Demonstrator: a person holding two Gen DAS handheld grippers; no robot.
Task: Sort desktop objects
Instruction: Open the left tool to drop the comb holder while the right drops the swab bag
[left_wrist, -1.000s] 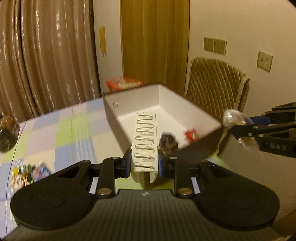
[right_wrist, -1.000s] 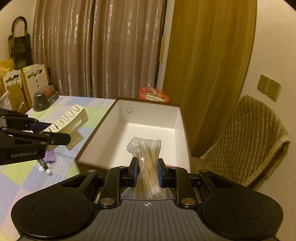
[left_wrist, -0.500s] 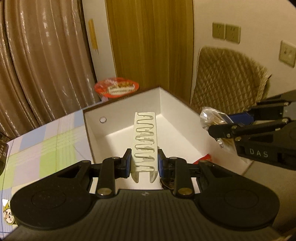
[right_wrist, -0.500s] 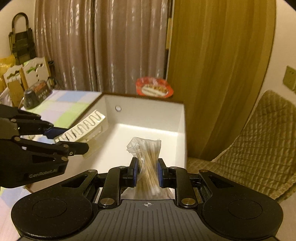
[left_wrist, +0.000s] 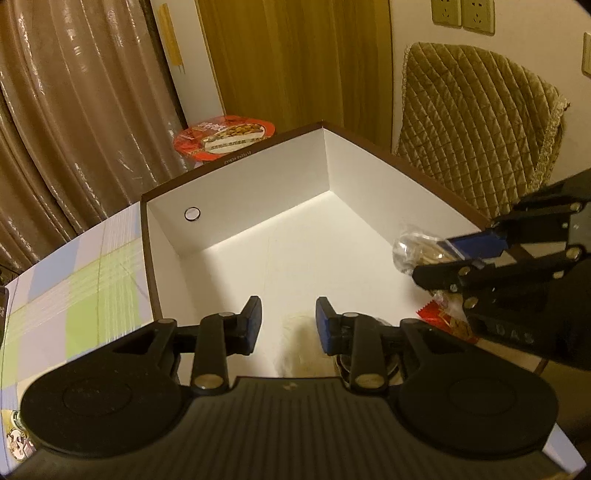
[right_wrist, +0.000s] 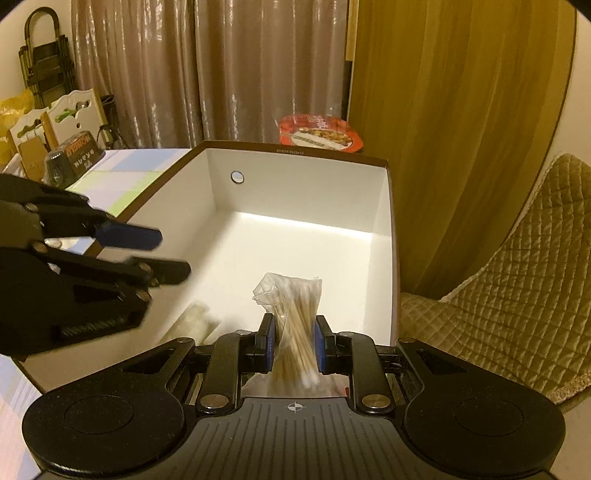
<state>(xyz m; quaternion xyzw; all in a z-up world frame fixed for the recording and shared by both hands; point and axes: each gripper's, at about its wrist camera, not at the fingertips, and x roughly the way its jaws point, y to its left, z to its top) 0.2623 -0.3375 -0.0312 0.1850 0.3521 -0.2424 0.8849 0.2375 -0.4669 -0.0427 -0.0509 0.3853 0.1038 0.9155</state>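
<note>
A white box with a brown rim (left_wrist: 236, 162) (right_wrist: 295, 153) stands open on the table. My left gripper (left_wrist: 288, 325) is open and empty above it; it also shows in the right wrist view (right_wrist: 162, 254). The white wavy rack (left_wrist: 299, 343) (right_wrist: 195, 323) lies blurred on the box floor just under the left fingers. My right gripper (right_wrist: 293, 341) is shut on a clear bag of cotton swabs (right_wrist: 295, 314) over the box's near right side; the bag (left_wrist: 417, 251) and the right gripper (left_wrist: 447, 262) show in the left wrist view too.
A red snack packet (left_wrist: 443, 321) and a dark round object (left_wrist: 369, 363) lie in the box. A red instant-noodle bowl (left_wrist: 225, 138) (right_wrist: 319, 134) sits behind it. A quilted chair (left_wrist: 480, 122) (right_wrist: 517, 277) stands on the right. A checked tablecloth (left_wrist: 74, 288) and a dark container (right_wrist: 74, 157) are on the left.
My left gripper has opened and let go of the white rack, which has dropped into the box. Both grippers have moved forward over the box. The right still holds the swabs.
</note>
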